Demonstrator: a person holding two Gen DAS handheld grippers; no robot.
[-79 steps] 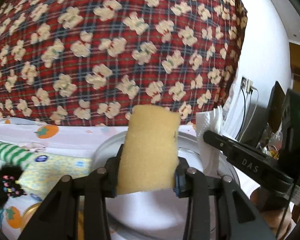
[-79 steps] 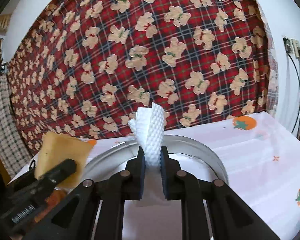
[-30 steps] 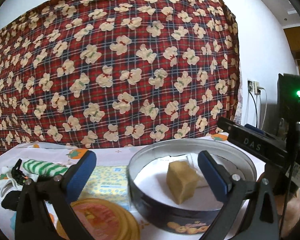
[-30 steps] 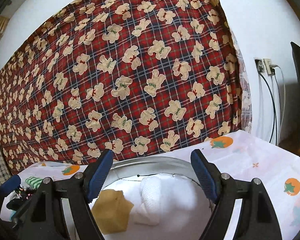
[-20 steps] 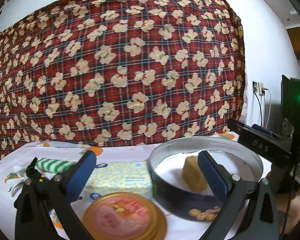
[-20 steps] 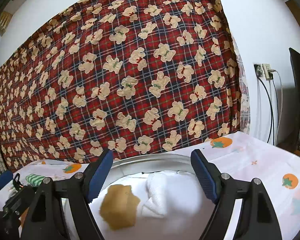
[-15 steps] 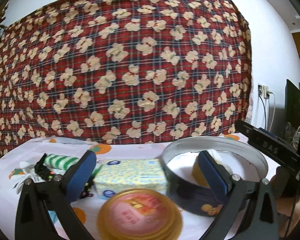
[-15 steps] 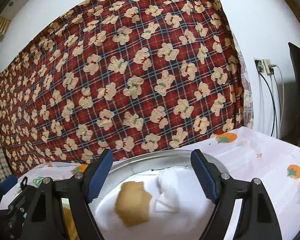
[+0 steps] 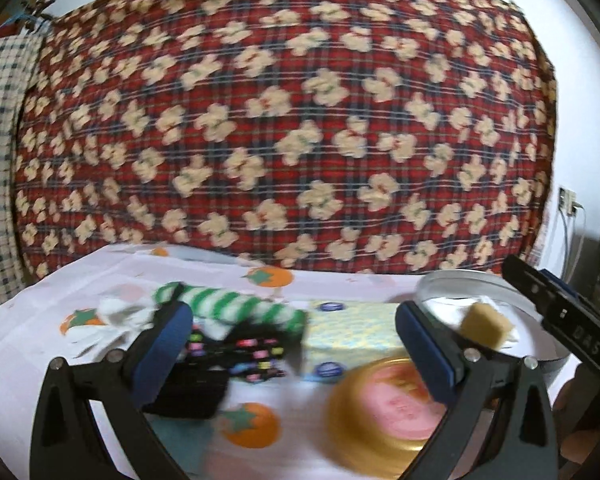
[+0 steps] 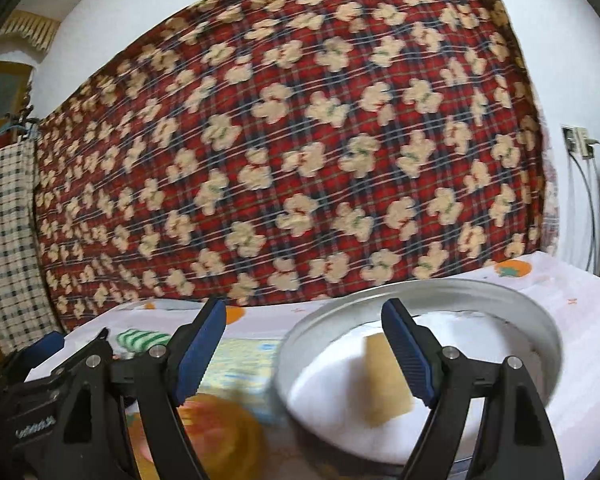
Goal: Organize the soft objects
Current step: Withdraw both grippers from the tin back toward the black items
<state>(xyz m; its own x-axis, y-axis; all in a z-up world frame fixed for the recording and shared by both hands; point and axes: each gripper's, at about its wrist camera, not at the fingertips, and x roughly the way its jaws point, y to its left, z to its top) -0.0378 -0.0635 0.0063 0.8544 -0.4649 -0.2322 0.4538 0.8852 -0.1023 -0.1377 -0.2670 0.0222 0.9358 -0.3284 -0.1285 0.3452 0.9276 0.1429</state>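
Blue rubber pads line both grippers, and on each the fingers stand spread wide with nothing between them. The left gripper (image 9: pixel 292 344) points low over the tablecloth (image 9: pixel 32 344); just past its left pad lies a black sock with coloured specks (image 9: pixel 236 356), and beyond that, touching it, a green-and-white striped sock (image 9: pixel 236 304). Between the pads, farther off, sits a pale yellow tissue pack (image 9: pixel 352 328), with a round gold lid (image 9: pixel 388 404) lying flat in front of it near the right pad. To the right of that pad is the round tin (image 9: pixel 452 280), and the yellow sponge (image 9: pixel 482 326) lies inside it on white paper, well clear of the fingers.

The right gripper (image 10: pixel 304 352) faces the same tin (image 10: pixel 420 292) from close by. Its right pad crosses in front of the sponge (image 10: pixel 384 380), which rests inside the tin behind it, not touched. The left pad lies over the tissue pack (image 10: pixel 236 364), and the striped sock (image 10: pixel 140 338) shows beyond it. A red plaid cloth with bears (image 10: pixel 300 140) hangs behind the table.
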